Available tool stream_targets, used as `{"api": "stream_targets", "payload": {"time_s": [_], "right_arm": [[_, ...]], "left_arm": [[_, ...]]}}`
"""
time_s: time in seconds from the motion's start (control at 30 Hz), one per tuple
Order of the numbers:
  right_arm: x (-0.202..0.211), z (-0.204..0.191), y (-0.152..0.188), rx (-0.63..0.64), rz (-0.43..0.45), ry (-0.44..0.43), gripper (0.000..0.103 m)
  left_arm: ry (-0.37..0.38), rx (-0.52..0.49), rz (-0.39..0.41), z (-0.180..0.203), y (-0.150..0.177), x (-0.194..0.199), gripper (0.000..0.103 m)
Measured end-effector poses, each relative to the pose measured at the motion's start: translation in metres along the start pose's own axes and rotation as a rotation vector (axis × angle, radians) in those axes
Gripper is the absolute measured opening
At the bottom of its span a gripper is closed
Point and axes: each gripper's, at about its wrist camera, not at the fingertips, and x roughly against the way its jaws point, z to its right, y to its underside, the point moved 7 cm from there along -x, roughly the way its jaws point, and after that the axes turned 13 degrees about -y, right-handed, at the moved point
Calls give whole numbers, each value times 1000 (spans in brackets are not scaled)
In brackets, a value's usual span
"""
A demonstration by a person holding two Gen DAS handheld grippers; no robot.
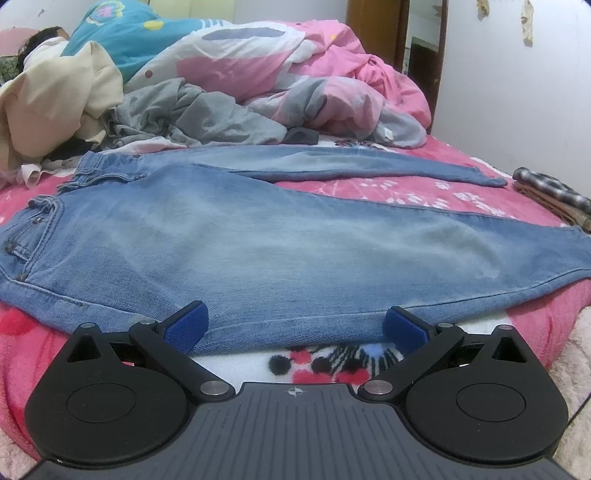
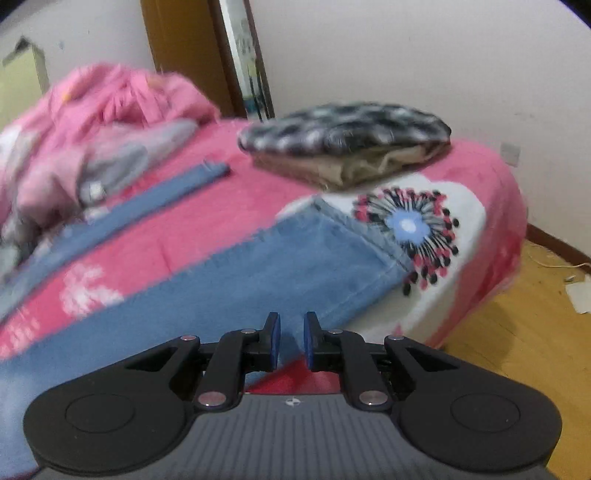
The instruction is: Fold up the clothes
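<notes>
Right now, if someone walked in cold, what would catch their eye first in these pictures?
Probably the pair of blue jeans spread flat across the pink floral blanket, legs apart, filling the left wrist view. Behind them, a heap of unfolded clothes and pink bedding piles up toward the wall. In the blurred right wrist view, a folded stack topped by a black-and-white checked garment sits near the bed's far corner.

A bed [image 2: 236, 218] with a pink flowered blanket [image 1: 424, 188] filled the room, a rumpled pink duvet [image 1: 332, 66] heaped toward its far edge. White walls [image 2: 406, 55] stood behind it (paint peeling in patches [image 1: 526, 22] high up), beside a brown wooden door frame [image 2: 177, 48]. Past the bed's right edge lay yellowish wood flooring [image 2: 517, 332], with a dark baseboard [image 2: 554, 247] and a wall socket [image 2: 509, 153].
</notes>
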Motion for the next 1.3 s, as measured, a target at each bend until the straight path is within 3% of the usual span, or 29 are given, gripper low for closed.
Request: {"api": "stream_targets", "payload": {"time_s": [0.03,0.1,0.23,0.37,0.5,0.6,0.63,0.7,0.83,0.97,1.17,1.3], "right_arm": [[4,1,-3,-22,19,-13,14],[3,-23,-6,-52,23,-170,14],[-18,-86,-4,70,-63,-336,14],[-45,-158,20,141,-198,-531,14],[-65,-217,58,230,-371,-659,13],[-86,-226,75,228,-444,-626,12],[-91,-222,72,208,-431,-621,10],[-104,-208,53,146,-383,-566,10],[-112,-170,8,92,-210,-351,14],[-89,-144,-8,16,-158,-385,14],[-70,-117,4,-29,-228,-434,21],[-83,-87,3,-22,-226,-303,21]], "left_arm": [[-2,-1,-1,0,0,0,103],[-5,-2,-4,1,0,0,103],[-10,2,-6,0,-1,0,103],[-9,3,-4,-1,-1,-1,103],[-1,3,-1,-2,0,0,103],[6,1,2,-2,0,0,103],[9,1,3,-2,0,1,103],[13,0,4,-2,1,1,103],[15,-2,5,-2,1,1,103],[16,-7,4,-2,1,1,103],[19,-26,-1,-1,0,1,103],[14,-34,-6,-1,0,0,103]]}}
